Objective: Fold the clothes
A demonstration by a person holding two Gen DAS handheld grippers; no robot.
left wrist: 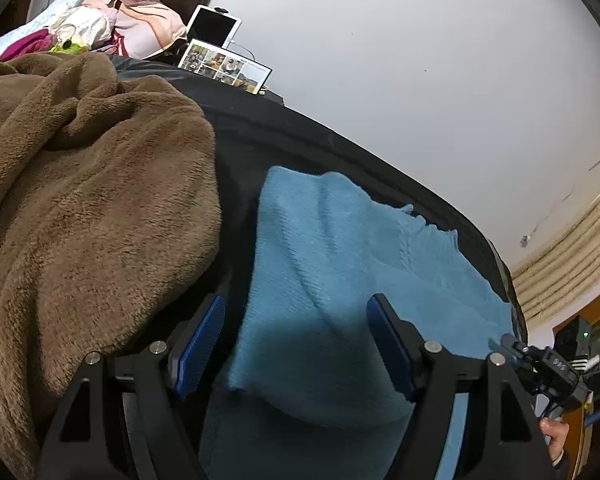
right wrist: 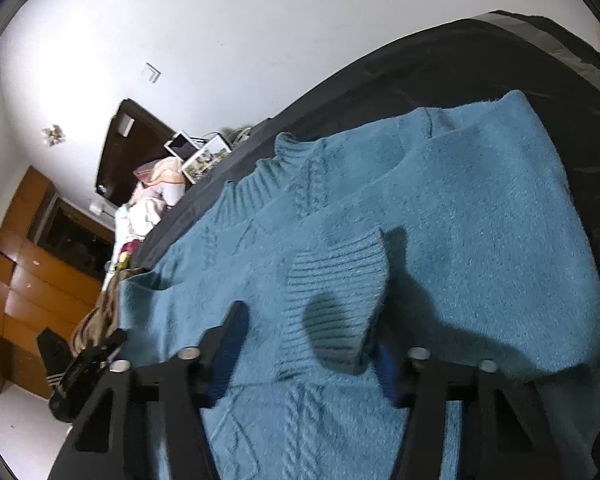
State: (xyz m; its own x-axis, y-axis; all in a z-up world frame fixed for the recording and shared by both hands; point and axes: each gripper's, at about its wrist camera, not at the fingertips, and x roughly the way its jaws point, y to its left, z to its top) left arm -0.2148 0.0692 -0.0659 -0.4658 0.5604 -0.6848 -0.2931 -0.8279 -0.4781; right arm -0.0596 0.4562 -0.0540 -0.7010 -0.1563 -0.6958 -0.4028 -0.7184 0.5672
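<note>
**A:** Closest in, both tools. How do they stand?

**B:** Left gripper (left wrist: 296, 344) has its jaws spread wide, blue pads (left wrist: 199, 350) well apart, and a folded edge of the sweater (left wrist: 340, 264) lies between them. Neither pad presses on the knit, so it holds nothing. Right gripper (right wrist: 304, 354) is just as wide, poised over the sweater (right wrist: 440, 240), with a ribbed cuff (right wrist: 336, 280) lying between its fingers. Nothing is pinched there either, as far as I can tell; the right-hand pad is partly hidden by the cuff's edge.

**A:** Now biggest to smallest. What fills the room?

**B:** White wall (left wrist: 400, 52) behind everything. Then the dark bed surface (left wrist: 300, 132), which carries all the cloth. On it, a brown fleece blanket (left wrist: 92, 200) lies rumpled, to the left in the left view, just beside the sweater with a dark strip between them.

**A:** And the sweater itself?

**B:** Blue cable knit, lying on the dark surface near its edge. In the right view the ribbed collar (right wrist: 260, 176) points toward the wall, and one sleeve is folded across the body so its cuff rests on the chest.

**A:** Smaller things?

**B:** A heap of pale and pink laundry (left wrist: 100, 24) lies at the far end. Near it, a tablet (left wrist: 214, 26) stands propped with a photo sheet (left wrist: 224, 66) in front. A wooden cabinet (right wrist: 24, 264) shows at the left of the right view.
</note>
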